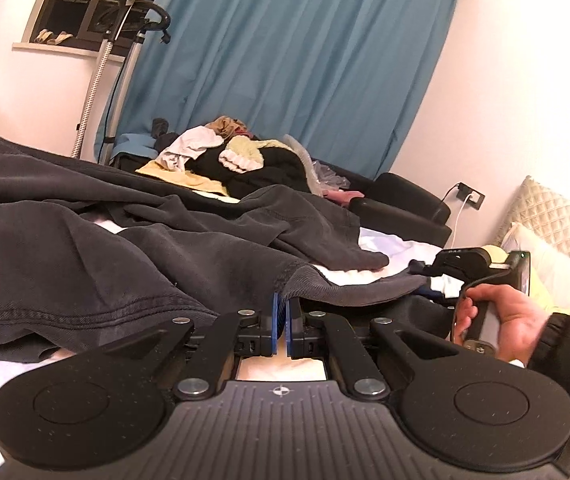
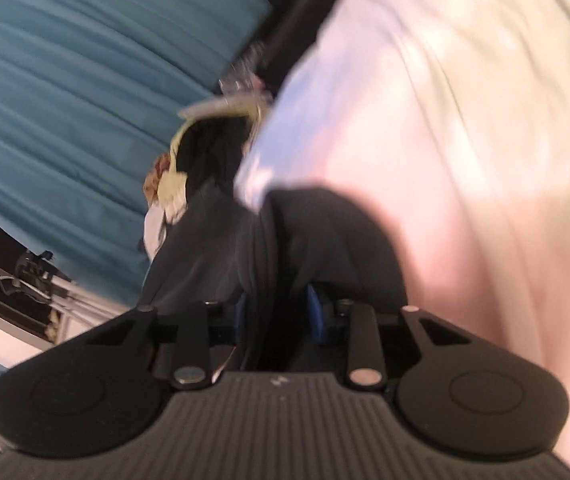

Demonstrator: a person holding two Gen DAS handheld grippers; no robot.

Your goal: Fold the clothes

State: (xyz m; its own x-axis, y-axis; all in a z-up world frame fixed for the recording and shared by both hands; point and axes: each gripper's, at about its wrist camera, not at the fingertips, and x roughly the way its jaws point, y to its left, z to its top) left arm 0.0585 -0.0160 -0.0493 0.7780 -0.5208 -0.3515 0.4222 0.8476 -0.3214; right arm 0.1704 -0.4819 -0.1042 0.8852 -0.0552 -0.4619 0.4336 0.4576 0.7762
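A dark grey sweatshirt [image 1: 85, 240] lies crumpled across the white bed sheet [image 1: 397, 248]. My left gripper [image 1: 283, 312] is shut on its ribbed hem, the blue pads [image 1: 273, 316] pinching the edge low over the sheet. In the left wrist view a hand [image 1: 517, 320] holds my right gripper [image 1: 425, 270] at the hem's far right end. The right wrist view is blurred; there a thick fold of the same sweatshirt [image 2: 325, 232] fills the gap between the right gripper's [image 2: 279, 310] blue pads [image 2: 316, 314], which close on it.
A pile of mixed clothes [image 1: 237, 156] sits on a dark sofa [image 1: 405, 200] beyond the bed. Teal curtains [image 1: 285, 60] hang behind it. A garment steamer stand [image 1: 125, 60] is at the back left, and quilted pillows [image 1: 557, 224] at the right.
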